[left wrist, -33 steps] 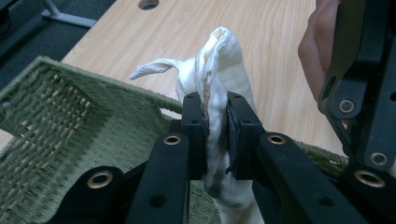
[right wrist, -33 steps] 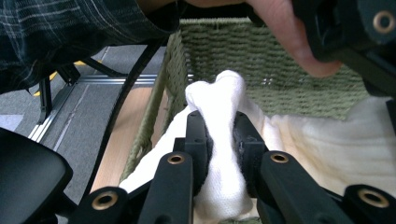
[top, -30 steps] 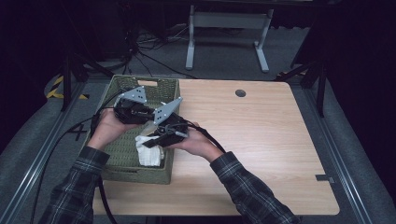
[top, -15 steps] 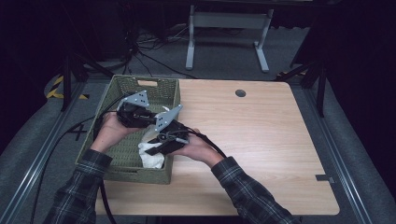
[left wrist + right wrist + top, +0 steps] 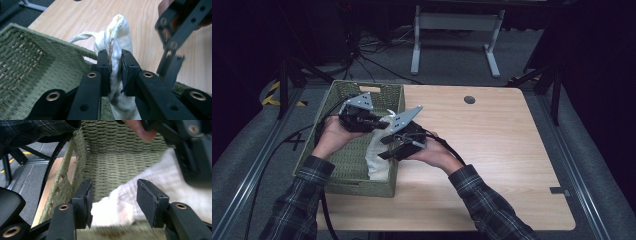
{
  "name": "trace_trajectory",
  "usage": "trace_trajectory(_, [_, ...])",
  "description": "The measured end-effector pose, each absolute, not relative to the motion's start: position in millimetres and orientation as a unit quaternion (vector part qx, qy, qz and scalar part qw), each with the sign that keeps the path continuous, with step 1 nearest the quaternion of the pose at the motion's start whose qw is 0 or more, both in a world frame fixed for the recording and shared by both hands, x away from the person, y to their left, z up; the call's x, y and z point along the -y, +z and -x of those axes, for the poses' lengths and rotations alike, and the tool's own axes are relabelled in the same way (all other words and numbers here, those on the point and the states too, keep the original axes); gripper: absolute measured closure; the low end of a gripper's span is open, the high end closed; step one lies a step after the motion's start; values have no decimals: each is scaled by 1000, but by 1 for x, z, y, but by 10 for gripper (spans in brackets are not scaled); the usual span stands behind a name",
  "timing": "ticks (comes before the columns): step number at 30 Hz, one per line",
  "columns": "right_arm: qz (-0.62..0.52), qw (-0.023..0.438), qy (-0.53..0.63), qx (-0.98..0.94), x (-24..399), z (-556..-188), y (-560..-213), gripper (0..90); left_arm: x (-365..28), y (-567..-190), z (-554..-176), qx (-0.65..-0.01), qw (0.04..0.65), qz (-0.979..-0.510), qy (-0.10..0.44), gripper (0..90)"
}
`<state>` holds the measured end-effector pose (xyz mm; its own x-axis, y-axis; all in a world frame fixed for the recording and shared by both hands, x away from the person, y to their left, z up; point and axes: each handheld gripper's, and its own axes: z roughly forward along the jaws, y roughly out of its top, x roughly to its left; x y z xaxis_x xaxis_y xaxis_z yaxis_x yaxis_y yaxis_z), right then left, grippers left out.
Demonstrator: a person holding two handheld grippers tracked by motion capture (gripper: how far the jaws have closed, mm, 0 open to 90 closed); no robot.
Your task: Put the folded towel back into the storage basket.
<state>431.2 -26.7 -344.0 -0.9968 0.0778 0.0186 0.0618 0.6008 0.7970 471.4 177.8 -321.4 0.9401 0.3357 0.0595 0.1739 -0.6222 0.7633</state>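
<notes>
A: What has moved since a second ago?

B: The right gripper has let go. Its jaws have just been opening, and they now stand spread with the white cloth lying beyond and between them, the pads clear of it. That hand has also slid a little toward the desk side of the basket. Earlier the cloth sat bunched in a lump under both grippers; now it hangs drawn out in a long strip.

A: Start at the left, then. What's there?

B: The green woven basket sits on the left end of the wooden desk. Over it the left gripper has its jaws pinching the upper end of the cloth; in the left gripper view the fabric is squeezed between the two pads, a folded tip sticking out past them.

A: Which way does the cloth run?

B: Its long axis goes from the left gripper's jaws down to the basket floor near the right wall, toward the person. The top end points up and away, the bottom end rests inside the basket.

A: And to the right?

B: The right gripper hovers over the basket's right rim, level with the cloth's lower half.
</notes>
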Motion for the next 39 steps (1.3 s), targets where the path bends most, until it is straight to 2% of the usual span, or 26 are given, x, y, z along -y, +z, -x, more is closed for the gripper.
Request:
trace_trajectory(7, [-57, 29, 447, -892, 57, -435, -336, 439, -172, -315, -490, -151, 403, -895, 114, 797])
trace_trajectory(13, [-71, 41, 440, -894, 82, -436, -338, 424, -172, -324, -504, -178, 389, -896, 121, 778])
trace_trajectory(14, [-73, 42, 440, -894, 86, -436, -338, 423, -172, -326, -506, -188, 384, -895, 128, 746])
trace_trajectory(16, [-79, 45, 439, -894, 94, -436, -340, 419, -173, -328, -510, -198, 379, -893, 138, 618])
trace_trajectory(24, [-103, 55, 440, -890, 128, -439, -341, 403, -171, -324, -509, -234, 397, -876, 144, 421])
trace_trajectory(27, [-108, 55, 438, -891, 135, -440, -342, 395, -170, -322, -507, -238, 406, -871, 142, 388])
trace_trajectory(28, [-110, 55, 435, -892, 139, -440, -343, 390, -169, -322, -506, -240, 412, -868, 138, 350])
trace_trajectory(39, [-127, 60, 426, -894, 173, -445, -350, 362, -142, -322, -488, -252, 436, -858, 103, 242])
